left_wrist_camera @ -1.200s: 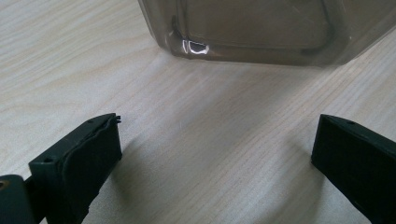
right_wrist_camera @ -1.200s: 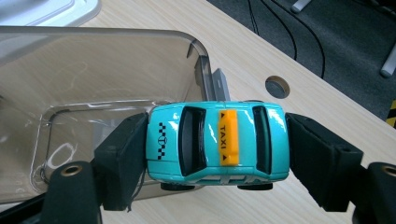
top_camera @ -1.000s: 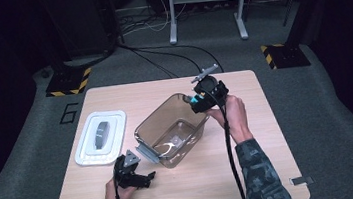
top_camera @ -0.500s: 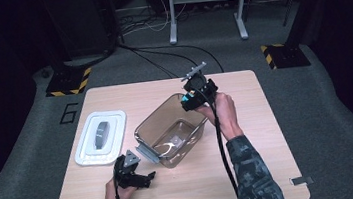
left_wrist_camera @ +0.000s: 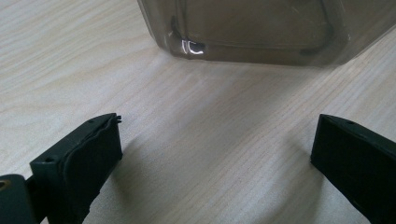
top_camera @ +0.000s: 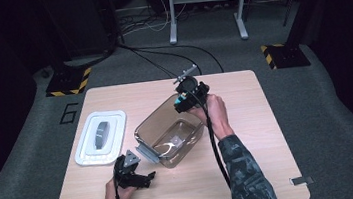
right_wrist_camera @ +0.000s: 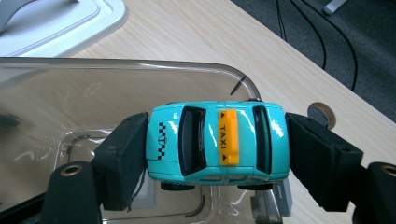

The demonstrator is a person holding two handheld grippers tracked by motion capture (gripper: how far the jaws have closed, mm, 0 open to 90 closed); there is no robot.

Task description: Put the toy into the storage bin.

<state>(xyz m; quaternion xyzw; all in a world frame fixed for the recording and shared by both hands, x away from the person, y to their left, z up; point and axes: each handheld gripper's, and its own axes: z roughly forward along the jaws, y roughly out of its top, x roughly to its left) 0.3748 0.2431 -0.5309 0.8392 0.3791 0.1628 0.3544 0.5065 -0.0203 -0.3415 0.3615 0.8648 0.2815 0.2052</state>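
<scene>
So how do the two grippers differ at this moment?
The right gripper is shut on a turquoise toy taxi, held above the clear bin. The left gripper is open and empty, low over the table beside the bin. Both have black jaws.

A turquoise toy taxi (right_wrist_camera: 217, 139) with a yellow TAXI roof sign and black checker marks sits wheels-down, clamped nose and tail, above the far rim of a clear smoky plastic tub (top_camera: 168, 135) that stands open near the middle of the worktop (top_camera: 253, 171)
</scene>
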